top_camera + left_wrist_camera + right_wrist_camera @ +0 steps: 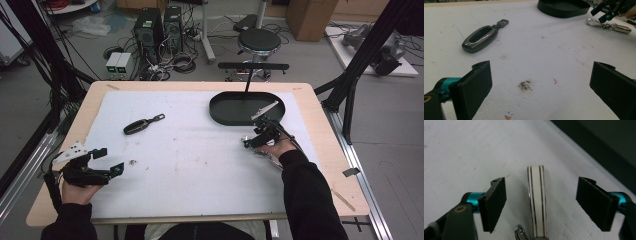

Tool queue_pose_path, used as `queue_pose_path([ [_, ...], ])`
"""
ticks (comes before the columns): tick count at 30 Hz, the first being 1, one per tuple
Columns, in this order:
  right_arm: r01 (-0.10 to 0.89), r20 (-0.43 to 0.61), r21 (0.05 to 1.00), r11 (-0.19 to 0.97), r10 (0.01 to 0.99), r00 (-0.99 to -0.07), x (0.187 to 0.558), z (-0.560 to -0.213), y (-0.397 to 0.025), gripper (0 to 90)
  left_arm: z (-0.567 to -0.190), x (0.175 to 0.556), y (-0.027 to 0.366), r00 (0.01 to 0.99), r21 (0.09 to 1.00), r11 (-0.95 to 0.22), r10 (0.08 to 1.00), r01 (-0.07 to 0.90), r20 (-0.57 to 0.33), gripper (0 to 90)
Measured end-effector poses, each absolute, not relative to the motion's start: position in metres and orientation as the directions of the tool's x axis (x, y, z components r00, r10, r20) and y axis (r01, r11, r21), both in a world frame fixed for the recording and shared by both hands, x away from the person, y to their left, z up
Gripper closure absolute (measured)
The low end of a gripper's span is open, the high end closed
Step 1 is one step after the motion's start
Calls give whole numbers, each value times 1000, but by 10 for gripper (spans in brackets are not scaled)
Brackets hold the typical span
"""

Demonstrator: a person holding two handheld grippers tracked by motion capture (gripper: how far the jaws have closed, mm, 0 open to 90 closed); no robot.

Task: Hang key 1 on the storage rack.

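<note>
Though its lower end is cut off in the right gripper view, the white keychain fob (537,200) lies flat on the white mat (461,152) between the spread jaws of the right gripper (541,205), untouched. Just beyond it sits the black oval tray (227,107), with a dark car key fob (480,38) well apart to the left. Near that corner the left gripper (540,85) hovers, jaws wide apart and holding nothing.

Floor: grey, strewn with tangled cables (172,62) beyond the table's far edge.
Furniture: black round stool (258,41) behind the table's far edge; two black computer towers (159,27) standing on the floor.
Frame: black metal struts (367,47) at both sides.
Table: light wood (320,120), white mat (200,160) on top.
</note>
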State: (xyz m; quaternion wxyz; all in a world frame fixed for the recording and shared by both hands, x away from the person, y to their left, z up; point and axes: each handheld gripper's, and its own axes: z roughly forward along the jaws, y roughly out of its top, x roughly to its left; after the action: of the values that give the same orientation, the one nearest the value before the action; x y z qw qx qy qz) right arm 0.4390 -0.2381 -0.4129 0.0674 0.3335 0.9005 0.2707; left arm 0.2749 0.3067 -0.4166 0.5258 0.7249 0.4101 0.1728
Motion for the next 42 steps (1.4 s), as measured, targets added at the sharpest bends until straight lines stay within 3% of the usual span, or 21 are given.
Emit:
queue_pose_path([
  [13,567,31,446,693,621,-783,436,-419,-234,735,-417,275,306,605,903,-113,775,413,-180,47],
  [19,571,-4,432,699,634,-773,432,-413,-231,746,-417,275,306,607,904,-112,774,413,-181,47],
  [28,558,14,516,650,645,-764,431,-380,-240,746,-417,275,306,607,904,-112,774,412,-181,47],
  [32,528,12,601,600,654,-756,432,-350,-248,747,-417,275,306,606,906,-106,774,410,-184,47],
  [42,501,0,671,547,676,-737,440,-302,-249,748,-417,276,307,608,907,-98,771,409,-190,47],
])
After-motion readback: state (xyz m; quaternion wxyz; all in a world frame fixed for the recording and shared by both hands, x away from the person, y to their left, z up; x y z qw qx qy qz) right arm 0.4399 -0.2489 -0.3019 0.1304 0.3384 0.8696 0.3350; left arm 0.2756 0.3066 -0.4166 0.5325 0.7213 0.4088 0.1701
